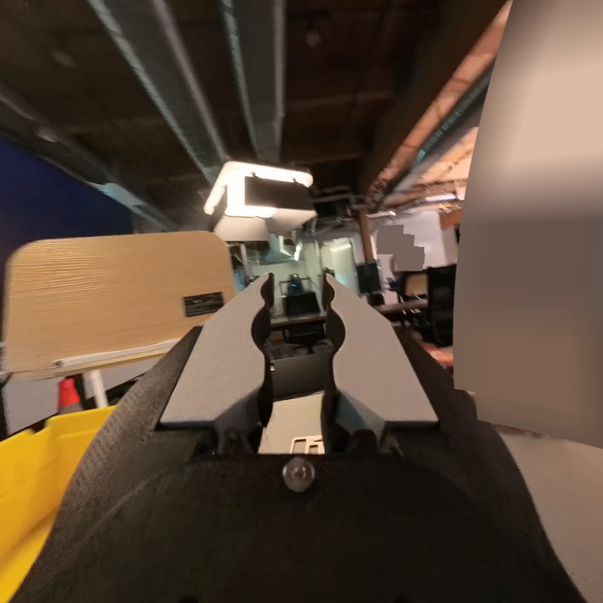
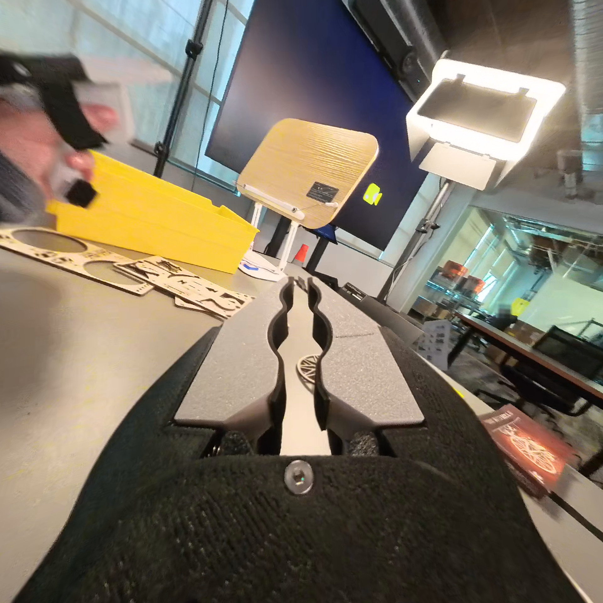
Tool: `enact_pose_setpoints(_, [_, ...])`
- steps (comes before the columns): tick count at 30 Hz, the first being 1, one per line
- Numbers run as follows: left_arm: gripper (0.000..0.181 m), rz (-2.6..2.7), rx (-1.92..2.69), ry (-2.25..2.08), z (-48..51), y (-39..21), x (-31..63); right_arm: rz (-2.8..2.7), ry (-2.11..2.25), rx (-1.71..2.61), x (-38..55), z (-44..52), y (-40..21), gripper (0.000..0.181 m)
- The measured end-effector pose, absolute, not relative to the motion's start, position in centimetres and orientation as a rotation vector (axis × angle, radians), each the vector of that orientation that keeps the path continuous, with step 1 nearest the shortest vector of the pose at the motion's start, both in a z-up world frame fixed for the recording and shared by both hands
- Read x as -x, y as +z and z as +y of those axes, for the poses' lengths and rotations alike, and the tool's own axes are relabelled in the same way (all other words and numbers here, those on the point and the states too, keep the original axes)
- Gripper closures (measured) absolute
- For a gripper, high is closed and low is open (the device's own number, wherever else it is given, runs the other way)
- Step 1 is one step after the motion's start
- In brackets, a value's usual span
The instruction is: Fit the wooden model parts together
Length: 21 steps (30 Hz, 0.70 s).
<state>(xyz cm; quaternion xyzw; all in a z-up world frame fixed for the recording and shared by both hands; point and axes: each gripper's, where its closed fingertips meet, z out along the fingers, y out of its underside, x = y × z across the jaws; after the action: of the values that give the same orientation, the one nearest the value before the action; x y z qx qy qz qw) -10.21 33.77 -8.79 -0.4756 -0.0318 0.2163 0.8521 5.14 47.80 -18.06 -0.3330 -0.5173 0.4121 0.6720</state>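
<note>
Right wrist view: wooden wheel (image 2: pixel 308 367) flat beneath empty right claw (image 2: pixel 298 284).

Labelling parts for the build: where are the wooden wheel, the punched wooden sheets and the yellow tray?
wooden wheel (image 2: pixel 307 367): right wrist view, spokes.
punched wooden sheets (image 2: pixel 182 284): right wrist view, top sheet.
yellow tray (image 2: pixel 156 228): right wrist view, side wall.

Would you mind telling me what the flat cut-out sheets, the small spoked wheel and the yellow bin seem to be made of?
The cut-out sheets look like thin pale plywood with a matte finish: the punched holes have dark edges, possibly from laser cutting. The spoked wheel, partly hidden behind the right gripper, shows similar pale wood and dark edges. The yellow bin seems moulded plastic: uniform colour, smooth and slightly glossy walls.
</note>
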Motion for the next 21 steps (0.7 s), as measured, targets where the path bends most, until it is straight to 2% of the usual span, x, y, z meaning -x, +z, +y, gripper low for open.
enact_pose_setpoints(10, [0.155,-0.299,0.882,0.537,20.5,-9.8,12.1,-1.164,0.723,0.793,-4.9,49.9,-18.9,0.176])
enact_pose_setpoints(21, [0.154,-0.399,0.838,0.434,17.6,-12.8,14.5,-1.099,0.470,0.916,-5.6,53.4,-19.5,0.175])
